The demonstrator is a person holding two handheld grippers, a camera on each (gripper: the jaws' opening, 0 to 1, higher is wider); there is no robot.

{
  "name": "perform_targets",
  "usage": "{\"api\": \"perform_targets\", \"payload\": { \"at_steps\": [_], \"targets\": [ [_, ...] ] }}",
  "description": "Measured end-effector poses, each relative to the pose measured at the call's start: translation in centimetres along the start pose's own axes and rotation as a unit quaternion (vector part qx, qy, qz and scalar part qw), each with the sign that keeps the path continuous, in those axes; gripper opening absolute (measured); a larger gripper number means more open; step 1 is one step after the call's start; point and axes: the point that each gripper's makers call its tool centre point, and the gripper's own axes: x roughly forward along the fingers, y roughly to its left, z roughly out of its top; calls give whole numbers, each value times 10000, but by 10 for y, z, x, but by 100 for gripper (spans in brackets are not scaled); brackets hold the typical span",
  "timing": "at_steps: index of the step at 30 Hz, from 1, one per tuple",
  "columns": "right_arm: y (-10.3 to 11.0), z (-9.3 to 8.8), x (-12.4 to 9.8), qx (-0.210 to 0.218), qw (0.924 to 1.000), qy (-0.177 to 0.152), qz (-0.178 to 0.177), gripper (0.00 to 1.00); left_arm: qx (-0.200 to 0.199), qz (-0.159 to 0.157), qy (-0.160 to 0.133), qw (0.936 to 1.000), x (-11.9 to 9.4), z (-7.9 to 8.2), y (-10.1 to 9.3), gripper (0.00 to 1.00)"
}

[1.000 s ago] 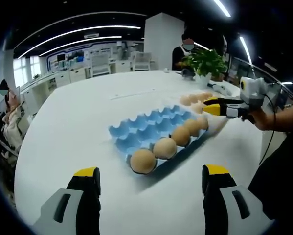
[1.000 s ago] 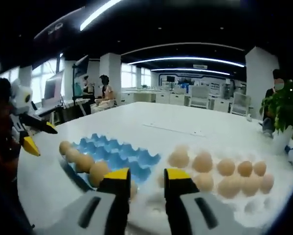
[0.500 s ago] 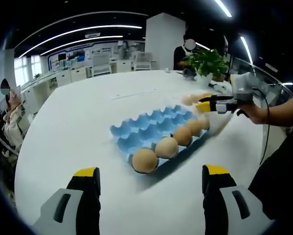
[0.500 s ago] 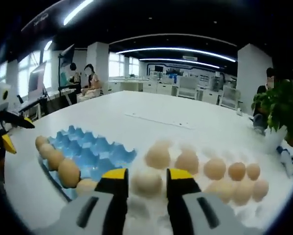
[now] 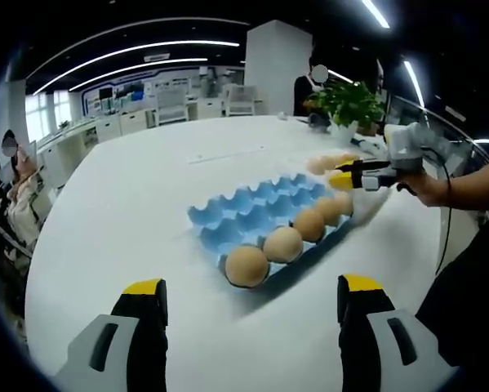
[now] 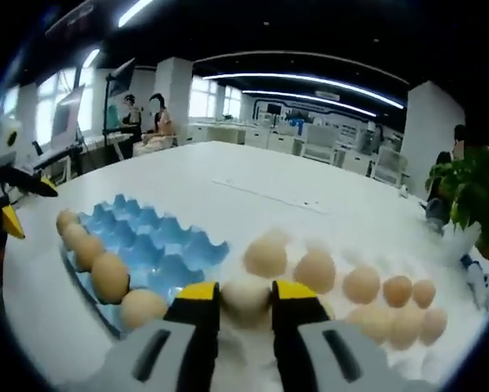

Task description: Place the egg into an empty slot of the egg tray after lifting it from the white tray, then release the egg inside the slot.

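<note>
- While the right gripper (image 6: pixel 246 296) sits low over the white tray (image 6: pixel 460 322), its jaws close around a pale egg (image 6: pixel 246 294), pinching it between the yellow tips at 6 o'clock in the right gripper view.
- Just at 9 o'clock of that egg, the blue egg tray (image 6: pixel 150 245) holds a row of five eggs along its near edge; its other slots are bare.
- Left gripper (image 5: pixel 248 298) hovers over the white worktop (image 5: pixel 138 204), jaws wide apart, holding nothing.

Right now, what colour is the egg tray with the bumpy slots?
Blue. The egg tray shows best in the left gripper view.
</note>
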Motion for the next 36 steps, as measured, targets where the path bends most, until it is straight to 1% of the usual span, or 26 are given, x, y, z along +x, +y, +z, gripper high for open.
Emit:
{"api": "perform_targets", "payload": {
  "at_steps": [3, 4, 6, 7, 8, 9, 12, 13, 16, 20, 21, 22, 24, 31, 36],
  "targets": [
    [2, 13, -3, 142, 9997, -171, 32, 24, -1, 6, 3, 10000, 0, 0, 0, 86],
    [5, 18, -2, 173, 9996, -196, 81, 24, 1, 2, 5, 10000, 1, 0, 1, 86],
    [15, 30, -2, 316, 9986, -354, 239, 24, 8, 0, 5, 10000, 2, 0, 1, 86],
    [23, 35, -1, 321, 9984, -348, 315, 24, 5, -7, 7, 10000, 2, 1, 1, 86],
    [29, 40, 0, 307, 9980, -417, 371, 24, 7, -9, 1, 10000, 3, 1, 1, 86],
    [41, 45, 3, 296, 9971, -484, 500, 24, 9, 22, -20, 10000, 3, 2, 2, 86],
    [63, 54, 8, 317, 9952, -566, 731, 24, -4, 30, -7, 10000, 4, 2, 4, 87],
    [75, 57, 11, 290, 9943, -574, 850, 24, -21, 37, -28, 10000, 4, 3, 4, 86],
    [98, 63, 18, 264, 9923, -589, 1062, 24, -48, 48, -46, 10000, 4, 4, 5, 87],
    [133, 72, 27, 191, 9873, -624, 1451, 24, -50, 31, -31, 10000, 3, 3, 7, 87],
    [136, 72, 28, 187, 9869, -618, 1478, 24, -56, 27, -30, 10000, 3, 2, 7, 87],
    [146, 76, 30, 144, 9854, -641, 1572, 24, -68, 26, -32, 10000, 3, 2, 8, 87],
    [159, 78, 34, 82, 9835, -627, 1697, 24, -72, 28, -35, 10000, 3, 2, 9, 87],
    [194, 82, 46, -74, 9771, -596, 2040, 24, -57, 7, -37, 10000, 6, 4, 11, 87],
    [210, 82, 55, -123, 9739, -528, 2202, 24, -64, -6, -43, 10000, 8, 4, 13, 87]
  ]
}}
